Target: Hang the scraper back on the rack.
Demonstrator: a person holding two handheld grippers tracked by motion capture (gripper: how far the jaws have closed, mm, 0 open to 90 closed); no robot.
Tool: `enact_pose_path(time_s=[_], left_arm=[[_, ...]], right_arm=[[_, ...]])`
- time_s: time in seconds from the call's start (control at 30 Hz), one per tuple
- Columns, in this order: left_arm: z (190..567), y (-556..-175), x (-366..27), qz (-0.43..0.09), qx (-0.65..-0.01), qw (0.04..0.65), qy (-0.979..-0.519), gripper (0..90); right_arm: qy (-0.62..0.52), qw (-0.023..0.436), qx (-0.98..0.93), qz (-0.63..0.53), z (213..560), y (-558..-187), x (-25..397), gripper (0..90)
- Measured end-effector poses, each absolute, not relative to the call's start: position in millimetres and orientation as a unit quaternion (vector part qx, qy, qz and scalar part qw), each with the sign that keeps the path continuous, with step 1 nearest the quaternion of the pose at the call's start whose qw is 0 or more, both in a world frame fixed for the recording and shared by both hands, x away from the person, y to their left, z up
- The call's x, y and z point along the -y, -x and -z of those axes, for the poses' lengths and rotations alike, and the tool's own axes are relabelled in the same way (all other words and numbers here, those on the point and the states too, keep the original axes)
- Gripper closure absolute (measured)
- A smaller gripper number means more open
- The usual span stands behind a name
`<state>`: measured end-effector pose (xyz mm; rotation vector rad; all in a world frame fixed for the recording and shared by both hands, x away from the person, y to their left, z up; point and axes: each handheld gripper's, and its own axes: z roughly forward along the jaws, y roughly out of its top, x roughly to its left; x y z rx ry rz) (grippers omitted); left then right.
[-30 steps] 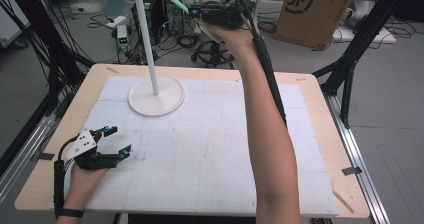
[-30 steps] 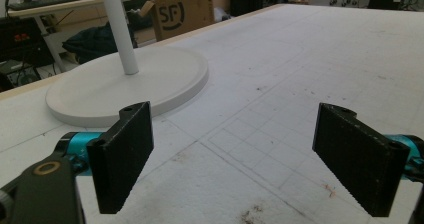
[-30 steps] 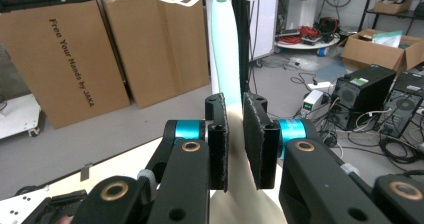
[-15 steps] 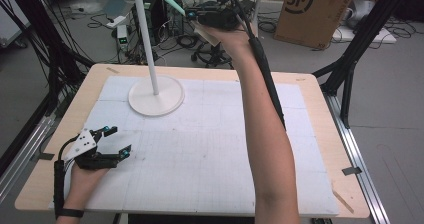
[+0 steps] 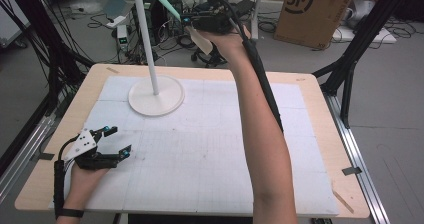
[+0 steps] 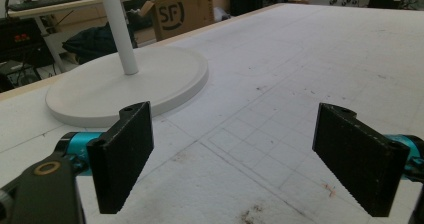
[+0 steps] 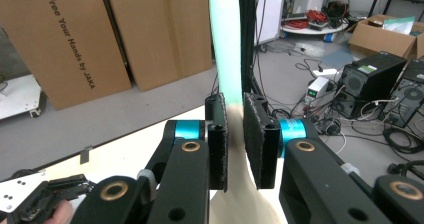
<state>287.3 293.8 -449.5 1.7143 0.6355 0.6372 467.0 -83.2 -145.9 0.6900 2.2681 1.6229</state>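
Strip: I see a long pale green strip (image 5: 165,0) held up beyond the far edge of the table; in the high view its long axis slopes up and to the left from the right gripper, and a cream end (image 5: 200,40) hangs below the jaws. In the right gripper view the strip (image 7: 225,44) runs straight up out of the jaws.
Right gripper: my right gripper (image 5: 192,21) is raised high at the far side, arm stretched out over the table. Its jaws are nearly together, clamped on the strip, one pad (image 7: 218,134) on each face.
Left gripper: my left gripper (image 5: 114,141) rests at the near left of the table, jaws wide apart, nothing between them. I can see bare mat between its pads (image 6: 125,154).
Stand: a white pole (image 5: 145,34) rises upright from a round white base (image 5: 156,96) at the far left of the mat, well apart from both grippers.
Surface: a white gridded mat (image 5: 210,154), scuffed in places, lies on a light wooden table (image 5: 325,134).
Room: beyond the table I note cardboard boxes (image 5: 320,9), cables on a grey floor and black frame legs (image 5: 350,74).
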Motion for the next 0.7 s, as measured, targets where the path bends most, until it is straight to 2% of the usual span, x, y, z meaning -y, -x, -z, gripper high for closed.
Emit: enact_pose_path(time_s=[0.4,0.5,0.7], left_arm=[[449.5,-287.0,-293.5,-0.272,-0.269,0.566,-0.73,17.1],[449.5,-286.9,-293.6,-0.272,-0.269,0.567,-0.73,17.0],[449.5,-286.8,-293.6,-0.271,-0.269,0.567,-0.73,17.1]], right_arm=[[-0.235,0.128,-0.788,-0.554,155.2,-472.6,72.4,78.8],[-0.239,0.145,-0.781,-0.558,155.7,-470.1,71.7,63.7],[-0.214,0.155,-0.791,-0.551,164.0,-462.0,86.0,49.9]])
